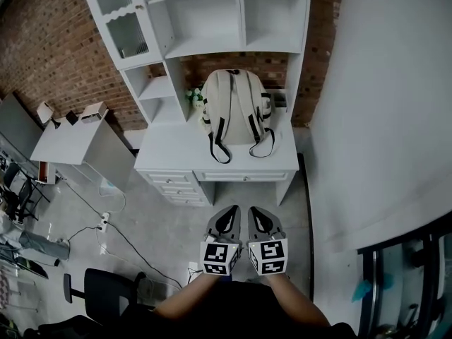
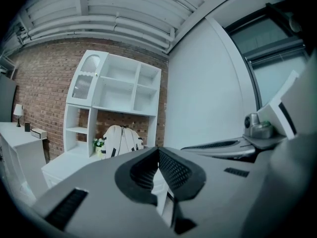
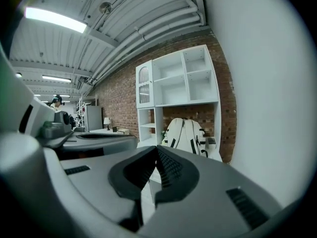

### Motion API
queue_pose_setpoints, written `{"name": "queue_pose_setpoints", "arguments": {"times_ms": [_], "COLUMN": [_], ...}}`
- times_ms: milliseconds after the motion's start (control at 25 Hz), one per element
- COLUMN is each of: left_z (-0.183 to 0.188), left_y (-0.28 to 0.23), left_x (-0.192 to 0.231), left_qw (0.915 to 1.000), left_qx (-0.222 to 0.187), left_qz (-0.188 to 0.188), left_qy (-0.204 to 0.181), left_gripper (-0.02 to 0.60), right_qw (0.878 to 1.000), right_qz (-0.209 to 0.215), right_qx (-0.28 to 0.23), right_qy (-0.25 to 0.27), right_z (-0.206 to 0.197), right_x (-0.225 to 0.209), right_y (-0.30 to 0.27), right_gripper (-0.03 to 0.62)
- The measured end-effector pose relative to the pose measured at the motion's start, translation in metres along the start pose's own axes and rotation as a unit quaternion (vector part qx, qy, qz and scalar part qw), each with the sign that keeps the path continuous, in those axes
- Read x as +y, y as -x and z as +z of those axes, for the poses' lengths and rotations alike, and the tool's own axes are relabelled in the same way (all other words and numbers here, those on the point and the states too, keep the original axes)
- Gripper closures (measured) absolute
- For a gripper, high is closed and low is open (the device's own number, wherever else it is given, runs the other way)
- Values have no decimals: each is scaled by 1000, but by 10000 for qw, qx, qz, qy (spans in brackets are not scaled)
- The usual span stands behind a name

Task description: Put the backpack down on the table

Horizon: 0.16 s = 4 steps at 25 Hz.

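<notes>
A cream backpack (image 1: 234, 105) with black-trimmed straps stands upright on the white desk (image 1: 169, 150), leaning back against the shelf unit. It also shows far off as the backpack (image 2: 121, 140) in the left gripper view and the backpack (image 3: 187, 136) in the right gripper view. My left gripper (image 1: 227, 216) and right gripper (image 1: 258, 217) are held side by side well in front of the desk, over the floor, both pointing at it. Both are shut with nothing between their jaws. The left gripper (image 2: 158, 152) and right gripper (image 3: 156, 151) show their pads closed together.
A white shelf unit (image 1: 212, 20) rises behind the desk against a brick wall. A small flower pot (image 1: 194, 97) stands left of the backpack. A white wall (image 1: 381, 104) runs along the right. A grey side table (image 1: 67, 140), cables and a black chair (image 1: 106, 292) lie left.
</notes>
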<state>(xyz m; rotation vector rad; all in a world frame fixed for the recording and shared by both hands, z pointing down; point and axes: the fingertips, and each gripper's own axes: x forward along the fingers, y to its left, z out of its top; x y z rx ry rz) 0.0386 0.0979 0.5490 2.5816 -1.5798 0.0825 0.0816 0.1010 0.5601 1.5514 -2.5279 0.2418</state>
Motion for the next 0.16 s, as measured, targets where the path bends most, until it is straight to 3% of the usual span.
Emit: {"name": "queue_pose_setpoints", "arguments": {"times_ms": [160], "left_z": [-2], "left_y": [1], "left_x": [-6], "left_qw": [10000], "left_qx": [-3], "left_qz": [-66], "left_qy": [-57], "left_gripper": [565], "right_qw": [10000], "right_qz": [-5], "right_qx": [-10], "right_qy": [-50], "right_z": [3], "right_x": [-5], "right_y": [4], "right_gripper": [576]}}
